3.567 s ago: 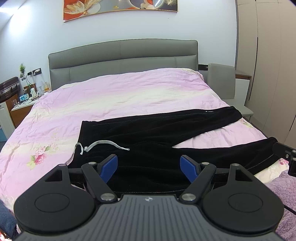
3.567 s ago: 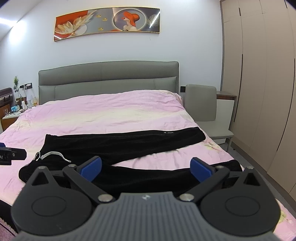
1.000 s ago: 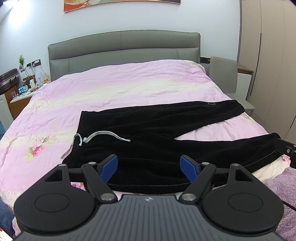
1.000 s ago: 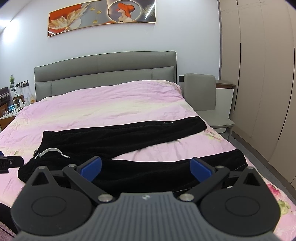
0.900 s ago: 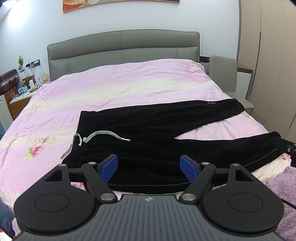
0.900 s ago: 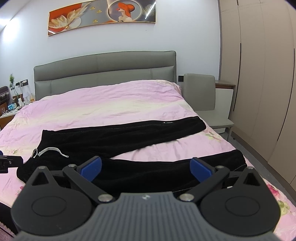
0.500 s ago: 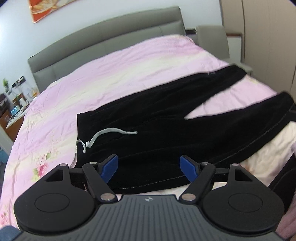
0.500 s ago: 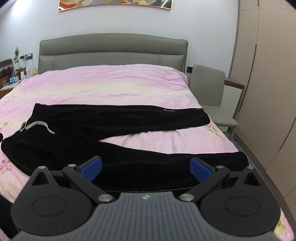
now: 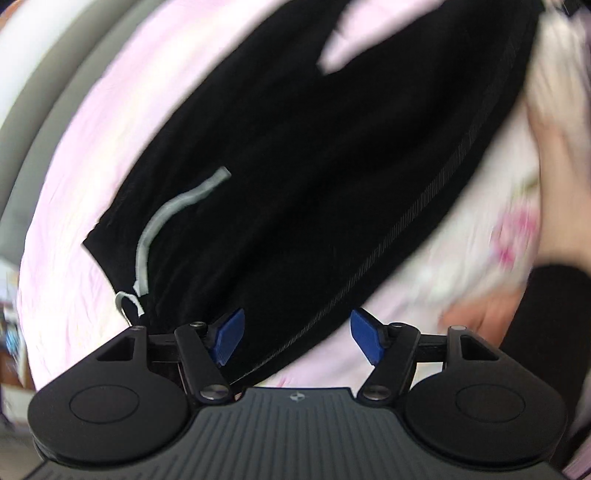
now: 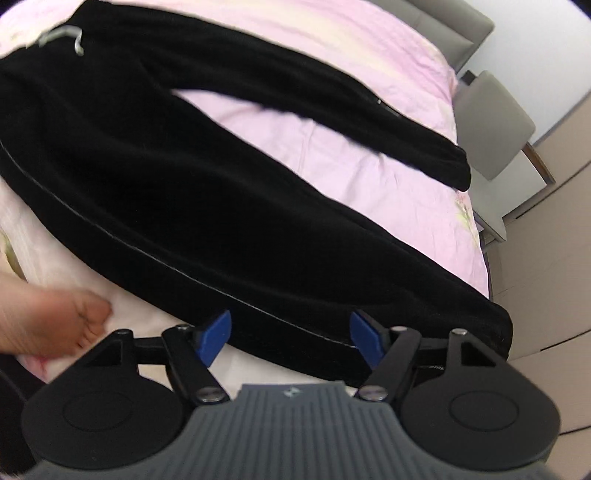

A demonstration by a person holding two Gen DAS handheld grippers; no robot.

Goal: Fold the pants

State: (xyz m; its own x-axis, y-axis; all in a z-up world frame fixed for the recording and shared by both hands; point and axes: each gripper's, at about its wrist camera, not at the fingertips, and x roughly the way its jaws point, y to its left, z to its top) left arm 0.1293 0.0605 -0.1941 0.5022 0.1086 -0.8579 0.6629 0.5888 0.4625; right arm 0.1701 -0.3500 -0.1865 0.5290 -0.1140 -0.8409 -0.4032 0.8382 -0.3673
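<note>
Black pants [image 9: 295,166] spread flat on pink bed [image 10: 369,147], legs apart, grey drawstring [image 9: 166,214] at waist. Left claw [image 9: 297,338] over waist-side seam, jaws closing, gap wide, pads not pressing cloth. Right claw [image 10: 290,338] over near leg's edge, jaws closing, nothing gripped.

Black pants [image 10: 229,192] with a pale grey drawstring [image 9: 173,210] and a thin grey side seam lie on a bed [image 10: 351,162] dressed in pink and cream bedding with a pink floral print. The headboard [image 10: 454,26] and chair [image 10: 491,122] are grey. Both black tools, left [image 9: 297,334] and right [image 10: 290,334], carry blue pads.
</note>
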